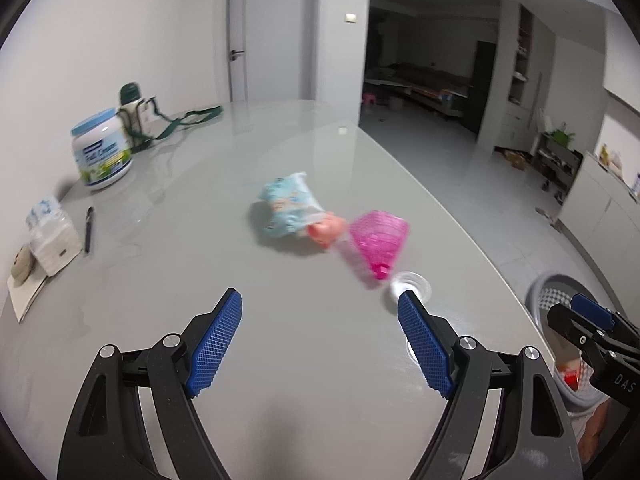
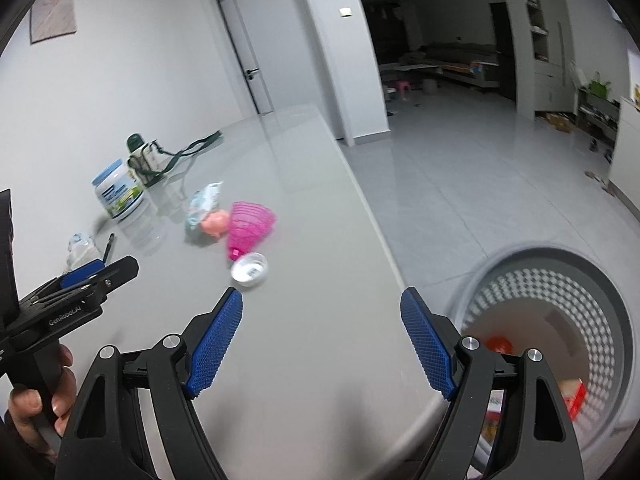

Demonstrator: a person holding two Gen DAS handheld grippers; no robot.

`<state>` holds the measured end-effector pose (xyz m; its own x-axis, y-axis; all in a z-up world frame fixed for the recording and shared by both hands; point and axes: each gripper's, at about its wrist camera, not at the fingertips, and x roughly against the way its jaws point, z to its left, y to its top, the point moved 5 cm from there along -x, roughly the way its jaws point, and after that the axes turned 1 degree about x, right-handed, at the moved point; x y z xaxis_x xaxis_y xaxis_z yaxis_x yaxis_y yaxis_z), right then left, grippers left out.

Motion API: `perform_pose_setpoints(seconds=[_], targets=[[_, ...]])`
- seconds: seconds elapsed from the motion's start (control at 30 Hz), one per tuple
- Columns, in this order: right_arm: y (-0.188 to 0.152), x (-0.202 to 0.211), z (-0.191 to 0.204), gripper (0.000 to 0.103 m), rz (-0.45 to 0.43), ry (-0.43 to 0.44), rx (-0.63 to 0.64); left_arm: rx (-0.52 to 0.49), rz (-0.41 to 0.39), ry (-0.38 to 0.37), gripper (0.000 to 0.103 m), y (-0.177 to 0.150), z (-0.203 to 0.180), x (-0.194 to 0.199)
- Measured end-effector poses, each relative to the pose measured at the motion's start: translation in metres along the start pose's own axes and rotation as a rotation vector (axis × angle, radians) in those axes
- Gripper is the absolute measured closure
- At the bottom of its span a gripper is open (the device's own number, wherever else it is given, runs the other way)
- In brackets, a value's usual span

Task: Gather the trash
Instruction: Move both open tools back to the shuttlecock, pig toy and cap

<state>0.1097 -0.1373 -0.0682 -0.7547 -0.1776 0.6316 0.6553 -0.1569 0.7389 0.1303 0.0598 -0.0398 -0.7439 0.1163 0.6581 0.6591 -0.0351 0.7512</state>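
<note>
On the grey table point(image 1: 280, 352) lie a crumpled light-blue wrapper point(image 1: 290, 206), a small pink pig toy point(image 1: 326, 230), a pink plastic funnel-shaped piece point(image 1: 380, 238) and a clear plastic cup point(image 1: 412, 286) on its side. They also show in the right wrist view: wrapper point(image 2: 202, 204), pig point(image 2: 214, 222), pink piece point(image 2: 248, 230), cup point(image 2: 250, 268). My left gripper point(image 1: 320, 340) is open and empty, short of the cup. My right gripper point(image 2: 322, 340) is open and empty over the table edge, beside a grey perforated trash bin point(image 2: 560, 304) holding red and orange scraps.
A milk powder tub point(image 1: 102, 152), a green-strapped bottle point(image 1: 138, 118), a tissue pack point(image 1: 52, 236) and a pen point(image 1: 89, 228) stand along the wall side. The bin point(image 1: 560, 292) sits on the floor off the table's right edge. Tiled floor lies beyond.
</note>
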Motion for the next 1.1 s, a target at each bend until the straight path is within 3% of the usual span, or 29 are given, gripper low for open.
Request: perform_pose_setpoints(seconds=[0.23, 0.53, 1.1], targets=[[0.027, -0.021, 0.034, 0.025, -0.011, 0.018, 0.057, 0.02, -0.038, 0.033, 0.024, 0.022, 0.027, 0.0], [0.066, -0.029, 0.057, 0.025, -0.051, 0.001, 0.126, 0.003, -0.112, 0.048, 0.024, 0.066, 0.034, 0.001], [0.022, -0.113, 0.061, 0.025, 0.174, -0.043, 0.138, 0.024, -0.015, 0.081, 0.022, 0.044, 0.055, -0.055]])
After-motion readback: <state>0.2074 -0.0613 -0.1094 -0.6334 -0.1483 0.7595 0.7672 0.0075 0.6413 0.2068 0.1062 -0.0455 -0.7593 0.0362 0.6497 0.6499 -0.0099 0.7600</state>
